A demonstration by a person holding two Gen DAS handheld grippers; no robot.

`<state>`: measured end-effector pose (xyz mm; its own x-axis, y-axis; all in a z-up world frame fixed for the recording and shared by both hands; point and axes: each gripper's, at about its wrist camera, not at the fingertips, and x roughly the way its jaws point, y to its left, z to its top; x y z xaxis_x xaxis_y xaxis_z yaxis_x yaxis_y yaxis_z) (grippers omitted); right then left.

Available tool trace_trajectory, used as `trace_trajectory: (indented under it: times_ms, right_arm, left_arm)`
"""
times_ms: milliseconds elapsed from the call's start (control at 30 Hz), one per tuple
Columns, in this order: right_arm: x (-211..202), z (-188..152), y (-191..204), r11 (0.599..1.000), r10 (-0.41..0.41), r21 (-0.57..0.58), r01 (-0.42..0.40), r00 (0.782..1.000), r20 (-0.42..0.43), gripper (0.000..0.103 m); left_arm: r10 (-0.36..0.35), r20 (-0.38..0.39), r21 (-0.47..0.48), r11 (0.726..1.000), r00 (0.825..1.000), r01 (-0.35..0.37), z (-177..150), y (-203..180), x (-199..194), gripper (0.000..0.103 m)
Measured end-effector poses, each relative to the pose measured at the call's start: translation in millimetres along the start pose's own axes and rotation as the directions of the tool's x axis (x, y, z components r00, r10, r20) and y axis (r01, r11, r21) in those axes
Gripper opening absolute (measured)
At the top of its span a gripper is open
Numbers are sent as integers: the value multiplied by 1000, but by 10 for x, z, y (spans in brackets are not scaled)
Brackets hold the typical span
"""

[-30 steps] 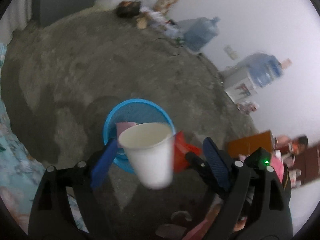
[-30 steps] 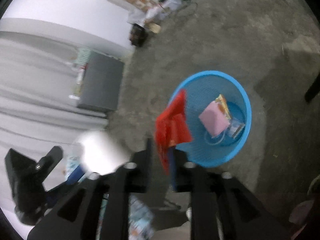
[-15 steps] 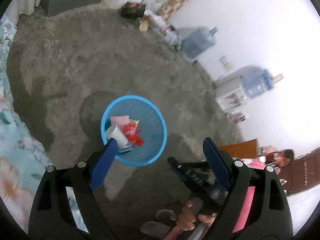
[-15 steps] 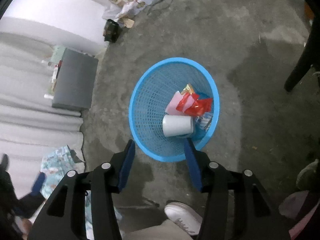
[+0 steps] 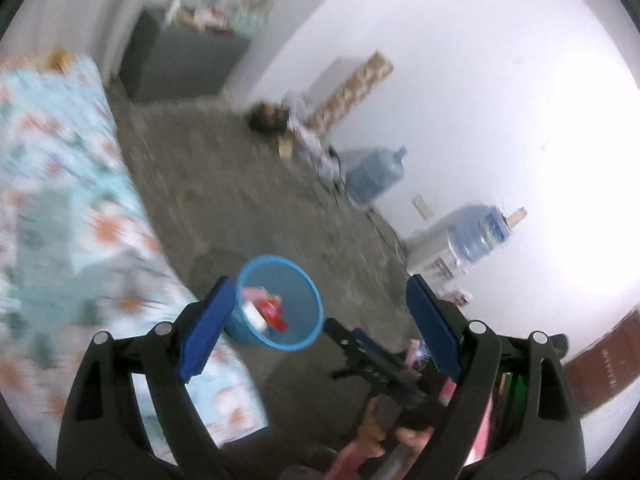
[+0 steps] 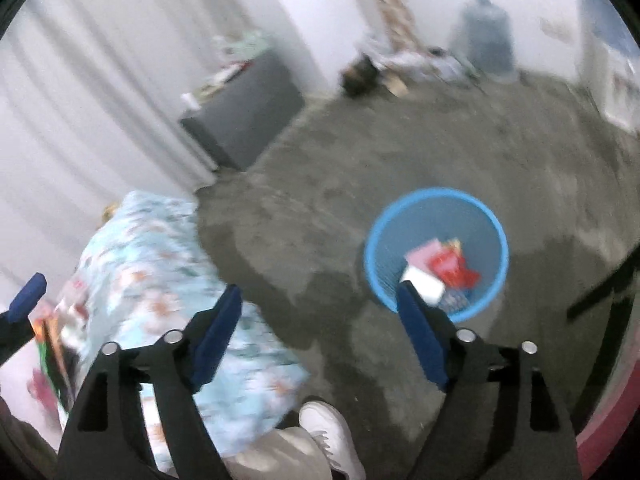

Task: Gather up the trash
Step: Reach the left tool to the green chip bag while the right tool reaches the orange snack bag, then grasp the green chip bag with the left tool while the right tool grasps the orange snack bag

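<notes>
A blue mesh trash basket [image 5: 298, 282] stands on the grey floor; it also shows in the right wrist view [image 6: 436, 196]. Inside lie a white paper cup [image 6: 424, 285], a red wrapper [image 6: 454, 270] and a pink packet [image 6: 420, 254]. My left gripper [image 5: 320, 322] is open and empty, raised well above the basket. My right gripper [image 6: 318, 332] is open and empty, above the floor left of the basket. The right gripper's body shows in the left wrist view [image 5: 380, 364], held by a hand.
A bed with a light blue floral cover [image 5: 60, 208] lies at the left, close to the basket. A grey cabinet [image 6: 244, 108] stands by the curtain. Water jugs [image 5: 374, 174] and clutter line the far wall. A white shoe [image 6: 332, 436] is below the right gripper.
Both grippers have pulled up and back from the basket and tilted toward the room. The cup and red wrapper, held a second ago, now lie in the basket. Both views are blurred.
</notes>
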<state>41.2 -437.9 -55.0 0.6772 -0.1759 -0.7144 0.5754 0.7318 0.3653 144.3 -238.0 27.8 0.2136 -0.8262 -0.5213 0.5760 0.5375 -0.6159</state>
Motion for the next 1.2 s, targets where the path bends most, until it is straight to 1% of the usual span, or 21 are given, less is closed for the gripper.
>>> trace_trajectory:
  times_ms: [100, 167, 233, 333, 367, 433, 533, 567, 600, 633, 733, 867, 933, 967, 1033, 1100, 1200]
  right_arm:
    - [-156, -9, 334, 998, 25, -59, -24, 1000, 7, 87]
    - [-241, -37, 603, 995, 46, -94, -46, 999, -2, 89]
    - [-301, -85, 792, 990, 55, -128, -54, 999, -2, 92]
    - [-403, -198, 1156, 977, 52, -208, -49, 999, 9, 95]
    - [-429, -229, 1280, 970, 49, -238, -45, 999, 10, 96]
    - [-468, -290, 1504, 961, 19, -276, -12, 1000, 21, 97]
    - [-522, -348, 1756, 948, 1, -317, 12, 999, 41, 97]
    - [-543, -387, 1844, 941, 3, -339, 15, 999, 52, 97]
    - [-558, -421, 1942, 931, -1, -364, 24, 998, 65, 97]
    - [-563, -434, 2015, 923, -6, -382, 34, 997, 75, 97]
    - [-546, -542, 2280, 883, -27, -463, 72, 994, 103, 97]
    - [-532, -723, 2624, 818, -34, -565, 106, 990, 137, 97]
    - [-531, -801, 2767, 788, -29, -604, 118, 987, 155, 97]
    - [-532, -819, 2816, 780, -21, -615, 114, 987, 156, 97]
    - [-511, -847, 2924, 771, 7, -632, 79, 991, 133, 97]
    - [-478, -844, 2960, 779, 34, -626, 31, 995, 91, 97]
    - [-413, -826, 2955, 802, 89, -594, -57, 996, 25, 97]
  left_arm:
    - [43, 85, 34, 998, 995, -46, -52, 97, -511, 83]
    - [74, 128, 34, 996, 989, -79, -78, 203, -806, 83]
    - [113, 168, 26, 993, 979, -119, -104, 333, -1081, 84]
    - [172, 217, 10, 984, 961, -178, -170, 543, -1492, 84]
    - [193, 236, 0, 980, 952, -199, -199, 633, -1648, 84]
    - [229, 264, -23, 973, 937, -232, -246, 782, -1910, 84]
    - [287, 314, -74, 958, 905, -278, -340, 1021, -2290, 84]
    - [307, 322, -88, 952, 896, -294, -356, 1087, -2359, 84]
    - [343, 333, -111, 939, 878, -325, -385, 1177, -2468, 84]
    - [364, 342, -126, 931, 866, -341, -412, 1240, -2545, 84]
    - [433, 362, -198, 901, 826, -385, -469, 1501, -2799, 84]
    - [496, 374, -256, 867, 784, -427, -563, 1749, -3035, 84]
    - [516, 378, -283, 855, 769, -435, -622, 1859, -3150, 84]
    - [523, 378, -291, 851, 764, -438, -637, 1921, -3185, 84]
    - [538, 376, -307, 841, 755, -446, -666, 2006, -3227, 84]
    - [552, 369, -329, 830, 748, -450, -704, 2118, -3268, 84]
    - [563, 358, -348, 821, 745, -453, -733, 2238, -3275, 84]
